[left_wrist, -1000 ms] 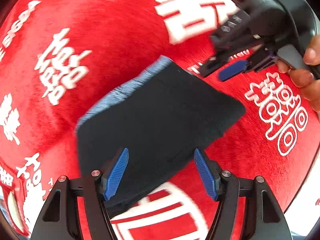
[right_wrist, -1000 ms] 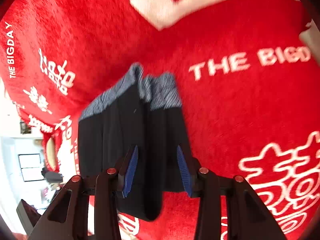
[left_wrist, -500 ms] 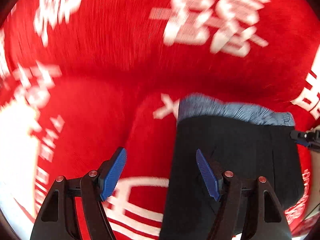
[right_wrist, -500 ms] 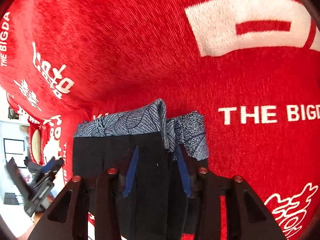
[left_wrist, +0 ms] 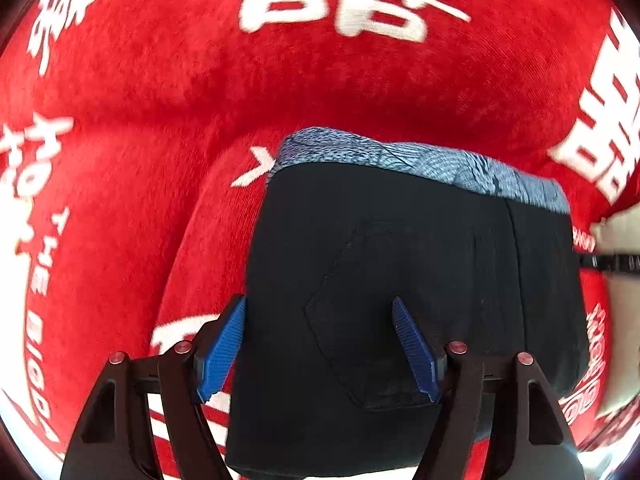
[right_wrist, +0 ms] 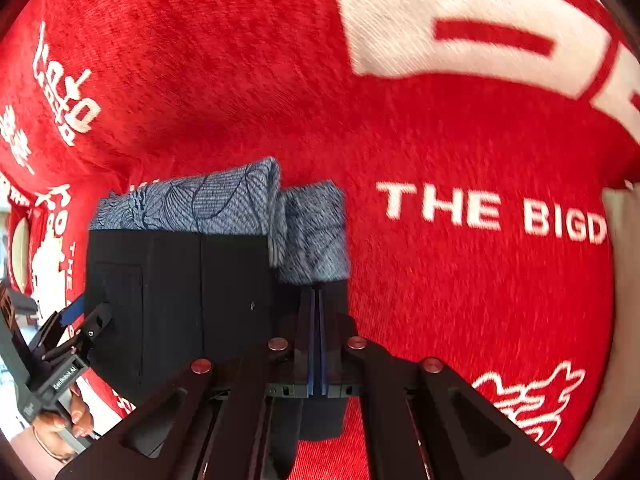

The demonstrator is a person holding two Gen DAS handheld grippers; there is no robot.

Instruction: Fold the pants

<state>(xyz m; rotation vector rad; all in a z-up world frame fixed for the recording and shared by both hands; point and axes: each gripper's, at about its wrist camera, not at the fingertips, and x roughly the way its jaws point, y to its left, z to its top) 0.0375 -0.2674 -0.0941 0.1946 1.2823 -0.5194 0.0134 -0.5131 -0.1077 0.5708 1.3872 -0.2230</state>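
Note:
The folded black pants (left_wrist: 400,280) with a blue patterned waistband (left_wrist: 420,160) lie on the red cloth. My left gripper (left_wrist: 320,348) is open, its blue fingers straddling the near left part of the pants. In the right wrist view the pants (right_wrist: 180,288) sit left of centre, waistband (right_wrist: 192,208) at the far end. My right gripper (right_wrist: 316,300) is shut, fingers pressed together over the pants' right edge; whether fabric is pinched is hard to tell. The left gripper (right_wrist: 76,316) shows at the pants' left edge.
A red plush cloth (left_wrist: 280,80) with white characters and lettering (right_wrist: 492,212) covers the surface. The person's hand (right_wrist: 60,424) holds the left gripper's handle at the lower left. A sliver of the right gripper (left_wrist: 608,260) shows at the right edge.
My right gripper has closed over the pants' right edge. My left gripper has shifted right so both fingers now straddle the pants. The view has steadied.

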